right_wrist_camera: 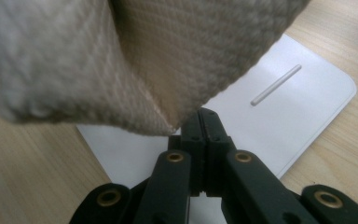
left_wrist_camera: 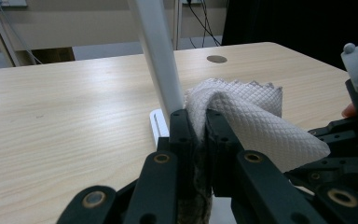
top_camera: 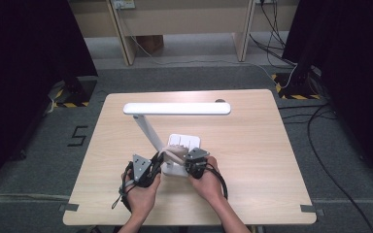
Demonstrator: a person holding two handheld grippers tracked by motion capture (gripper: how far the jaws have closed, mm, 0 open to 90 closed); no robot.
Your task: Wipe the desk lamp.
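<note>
While both grippers [top_camera: 167, 162] pinch cloth [left_wrist_camera: 242, 112]; lamp base [right_wrist_camera: 303, 102] beneath

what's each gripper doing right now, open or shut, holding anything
left gripper: shut on the cloth, beside the lamp stem.
right gripper: shut on the cloth's corner, above the lamp base.

The soft cloth [left_wrist_camera: 242, 112] is off-white with a small diamond pattern, seen at the right of the left gripper view. The tall desk lamp [top_camera: 177, 108] is plain white, with a white flat base [right_wrist_camera: 284, 107]. The wooden table [top_camera: 252, 145] is light tan with fine grain lines. Both grippers have black jaws with small brass-coloured rings.
</note>
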